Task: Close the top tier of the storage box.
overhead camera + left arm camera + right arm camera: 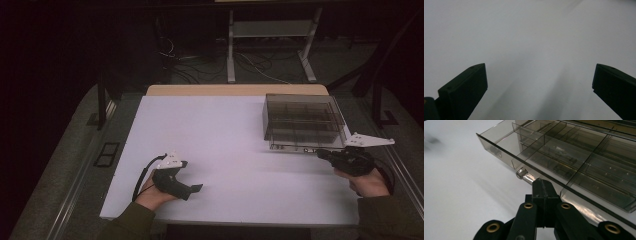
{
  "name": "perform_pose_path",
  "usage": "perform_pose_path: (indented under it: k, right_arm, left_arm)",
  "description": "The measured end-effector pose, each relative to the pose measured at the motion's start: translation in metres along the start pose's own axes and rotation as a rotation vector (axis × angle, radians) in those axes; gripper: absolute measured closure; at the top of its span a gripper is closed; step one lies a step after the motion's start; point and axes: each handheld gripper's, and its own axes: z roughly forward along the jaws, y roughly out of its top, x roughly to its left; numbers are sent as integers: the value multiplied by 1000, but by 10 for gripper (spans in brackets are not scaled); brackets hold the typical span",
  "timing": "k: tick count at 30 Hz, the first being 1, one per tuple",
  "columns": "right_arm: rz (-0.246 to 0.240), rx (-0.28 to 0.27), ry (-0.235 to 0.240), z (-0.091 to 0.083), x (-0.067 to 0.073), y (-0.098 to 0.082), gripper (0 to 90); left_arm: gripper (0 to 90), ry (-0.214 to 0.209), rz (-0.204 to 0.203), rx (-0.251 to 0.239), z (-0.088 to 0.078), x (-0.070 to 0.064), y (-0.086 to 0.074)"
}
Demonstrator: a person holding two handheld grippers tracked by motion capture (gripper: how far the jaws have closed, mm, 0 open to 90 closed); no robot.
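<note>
A smoky clear plastic drawer box (304, 120) stands at the table's back right. In the right gripper view its bottom drawer (499, 147) is slid partly out, with dividers forming several compartments. My right gripper (541, 183) is shut on the drawer's small chrome knob (524, 175), and from above the same gripper (321, 152) sits at the box's front edge. My left gripper (192, 189) rests low over the table at the front left, far from the box. Its jaws (540, 72) stand wide open over bare white surface with nothing between them.
The white tabletop (215, 135) stretches between the two hands. A wooden edge (235, 90) borders the table's far side. Beyond it are a metal stand's legs (231, 60) and loose cables on the floor. Something small and dark (495, 150) lies in the drawer's left corner.
</note>
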Motion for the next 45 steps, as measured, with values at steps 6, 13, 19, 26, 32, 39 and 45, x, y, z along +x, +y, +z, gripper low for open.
perform_pose_path:
  k: [6,13,19,26,32,39,45]
  right_arm:
    - [8,-1,-9,1,-2,2,889]
    - [12,-1,-23,6,-5,6,889]
    - [10,0,-41,9,-8,10,889]
    - [10,0,-55,13,-10,15,889]
    - [10,-1,-66,15,-13,17,890]
    - [15,-2,-77,19,-16,19,890]
    - [10,-8,-96,23,-19,24,889]
  left_arm:
    - [0,-1,-4,-4,0,0,0]
    - [0,-2,-3,-7,0,-1,0]
    - [0,-3,-12,-12,0,-2,0]
    - [0,1,-8,-8,0,-1,0]
    - [0,3,-3,-4,0,-1,0]
    - [0,4,-2,-2,1,-2,0]
    - [0,5,-2,-2,1,-2,0]
